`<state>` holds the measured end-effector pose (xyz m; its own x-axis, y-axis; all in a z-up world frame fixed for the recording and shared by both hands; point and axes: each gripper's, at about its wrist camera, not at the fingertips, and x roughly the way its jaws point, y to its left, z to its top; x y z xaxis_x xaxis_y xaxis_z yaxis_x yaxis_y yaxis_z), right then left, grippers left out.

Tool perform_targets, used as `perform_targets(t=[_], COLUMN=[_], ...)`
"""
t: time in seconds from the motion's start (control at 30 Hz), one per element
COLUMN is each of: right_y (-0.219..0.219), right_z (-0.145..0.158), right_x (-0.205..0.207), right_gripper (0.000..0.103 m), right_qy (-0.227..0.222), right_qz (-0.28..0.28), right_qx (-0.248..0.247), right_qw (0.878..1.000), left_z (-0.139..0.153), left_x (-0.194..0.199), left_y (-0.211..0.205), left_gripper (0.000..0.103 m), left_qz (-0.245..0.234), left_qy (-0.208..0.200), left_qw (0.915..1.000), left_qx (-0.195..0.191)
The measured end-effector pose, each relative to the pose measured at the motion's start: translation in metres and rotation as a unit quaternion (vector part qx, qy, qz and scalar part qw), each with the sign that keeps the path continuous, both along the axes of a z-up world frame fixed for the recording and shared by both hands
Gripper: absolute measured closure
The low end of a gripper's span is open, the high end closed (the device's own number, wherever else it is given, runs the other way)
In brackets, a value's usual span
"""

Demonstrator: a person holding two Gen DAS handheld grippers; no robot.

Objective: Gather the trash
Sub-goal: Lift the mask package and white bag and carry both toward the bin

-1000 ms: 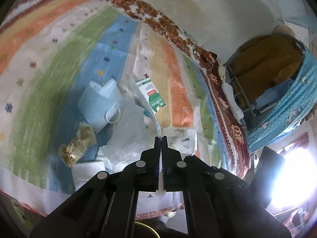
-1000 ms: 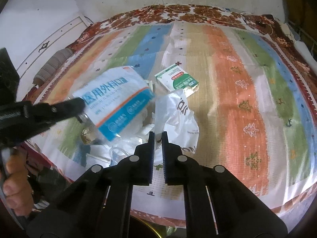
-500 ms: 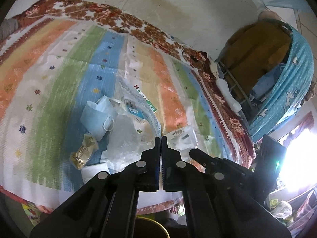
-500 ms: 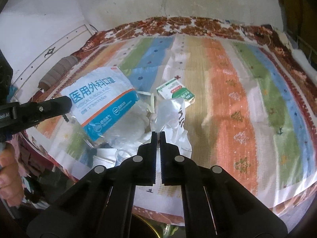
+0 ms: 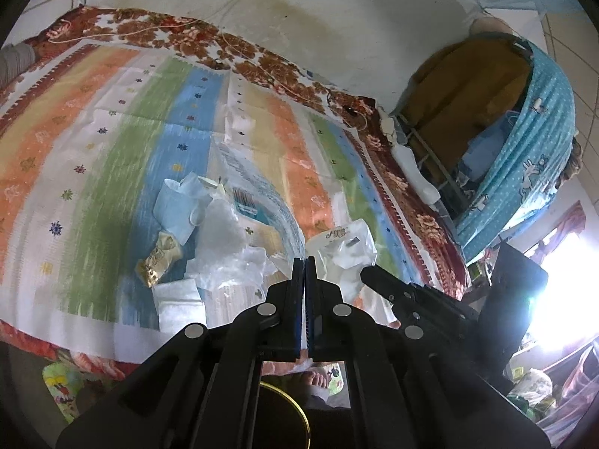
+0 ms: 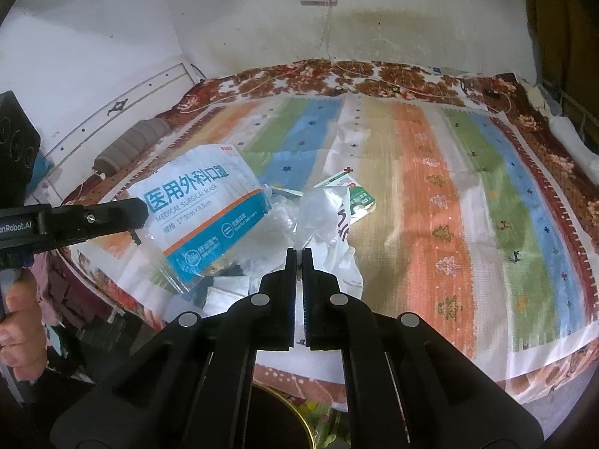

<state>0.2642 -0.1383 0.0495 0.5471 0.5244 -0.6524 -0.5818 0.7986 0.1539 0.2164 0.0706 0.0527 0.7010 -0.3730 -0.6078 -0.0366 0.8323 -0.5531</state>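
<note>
mask packet [image 6: 202,220]: we see the surgical-mask packet raised over the striped cloth [image 6: 430,202], one corner pinched in our left gripper [image 6: 140,211], its jaws closed on it.
white bag [image 6: 329,220]: our right gripper [image 6: 298,254] is clamped on its thin plastic, above the trash.
trash pile: blue mask [image 5: 176,205], gold wrapper [image 5: 157,262], tissue [image 5: 176,295] near the cloth's front edge.
green box [image 6: 361,198]: behind the bag.

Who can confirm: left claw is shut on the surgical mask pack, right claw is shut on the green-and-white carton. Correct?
One error: the right claw is shut on the white plastic bag, not the carton. The green-and-white carton lies on the striped mat behind the bag, as the right wrist view shows. The left claw is shut on the surgical mask pack.
</note>
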Motion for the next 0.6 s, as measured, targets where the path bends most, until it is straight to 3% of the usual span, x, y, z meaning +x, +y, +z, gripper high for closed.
perform_targets(t=[0.6], right_y=[-0.021], right_z=[0.002], right_x=[-0.086], right_gripper=[0.101], right_qy=[-0.018], right_qz=[0.039], right_qx=[0.010], right_qw=[0.999], left_z=[-0.003], left_x=[-0.074], left_y=[-0.018], left_gripper=[0.103], left_qz=[-0.032], left_qy=[-0.019], left_qw=[0.9993], left_qx=[0.011])
